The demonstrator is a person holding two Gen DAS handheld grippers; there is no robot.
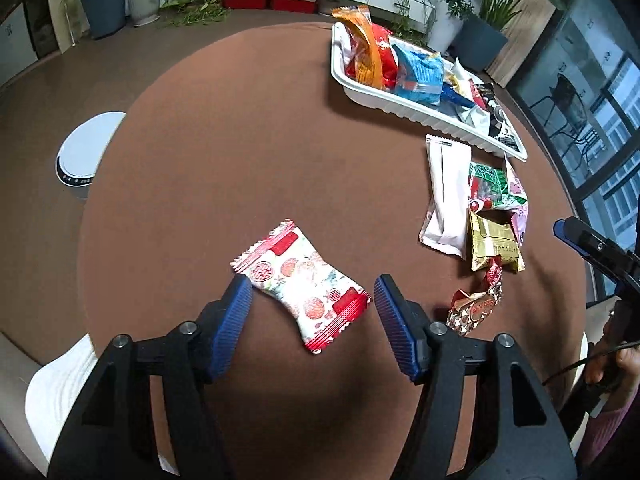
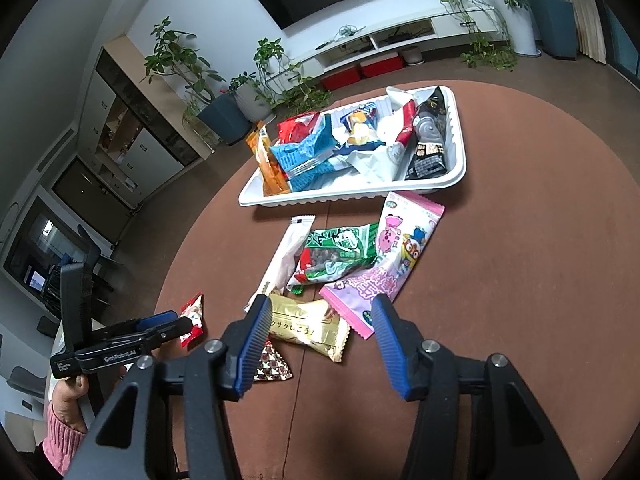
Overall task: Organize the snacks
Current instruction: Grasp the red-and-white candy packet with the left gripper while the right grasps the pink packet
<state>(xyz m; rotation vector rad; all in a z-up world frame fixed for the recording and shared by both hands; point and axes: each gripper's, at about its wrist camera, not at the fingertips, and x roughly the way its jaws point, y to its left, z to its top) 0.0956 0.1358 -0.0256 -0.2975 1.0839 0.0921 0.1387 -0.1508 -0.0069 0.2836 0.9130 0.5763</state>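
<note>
The red-and-white snack packet (image 1: 300, 286) is lying flat on the brown tabletop (image 1: 240, 152), sitting between the left gripper (image 1: 312, 300)'s wide-apart jaws. It is looking light, soft and crinkly; pinching across its puffy middle seems safest. The right gripper (image 2: 318, 318) is hovering, jaws apart, over the loose snacks.

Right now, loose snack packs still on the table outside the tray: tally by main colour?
White with red ends, flat pillow pack: 1
Plain white long sleeve: 1
Green bag: 1
Pink cartoon bag: 1
Gold wrapper: 1
Red-brown star-print candy: 1
Total: 6 outside the white plastic tray
</note>
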